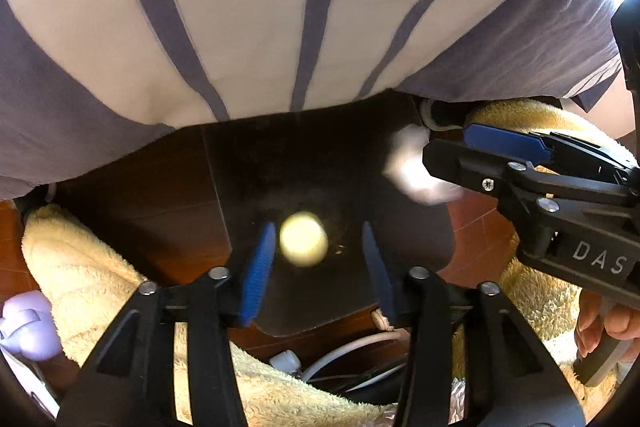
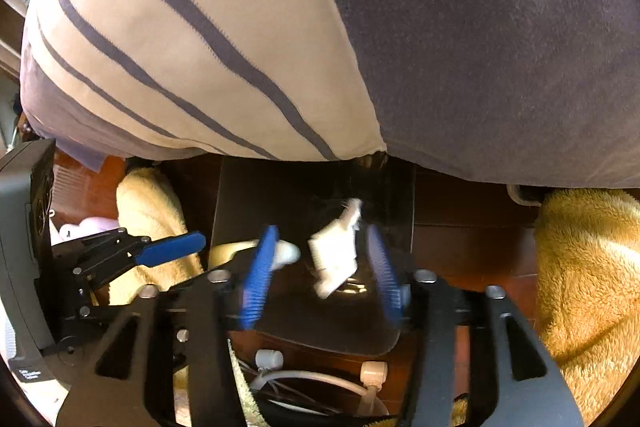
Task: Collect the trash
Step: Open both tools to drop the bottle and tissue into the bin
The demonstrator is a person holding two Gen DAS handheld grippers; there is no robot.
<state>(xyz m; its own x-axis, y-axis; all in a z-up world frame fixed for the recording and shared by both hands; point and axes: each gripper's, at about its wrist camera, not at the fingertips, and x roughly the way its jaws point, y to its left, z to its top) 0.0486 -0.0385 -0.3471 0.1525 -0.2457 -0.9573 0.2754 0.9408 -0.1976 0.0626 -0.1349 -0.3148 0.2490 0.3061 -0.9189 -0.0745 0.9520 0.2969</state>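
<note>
Red-brown tiled floor, fluffy yellow legs on either side, and a dark open bag or bin below the striped shirt. Both tongs look spread: the left gripper frames a blurred yellowish ball, the right gripper a white crumpled scrap. Neither piece seems pinched; I judge both are dropping in, so next fetch more trash

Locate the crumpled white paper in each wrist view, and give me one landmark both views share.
Left wrist view: the crumpled white paper is right of centre, blurred, at the tip of the right tool, which enters from the right edge.
Right wrist view: it is just below centre, between the blue fingers of the open right tool, touching neither.
Shared landmark: the dark bin under the striped shirt.
</note>
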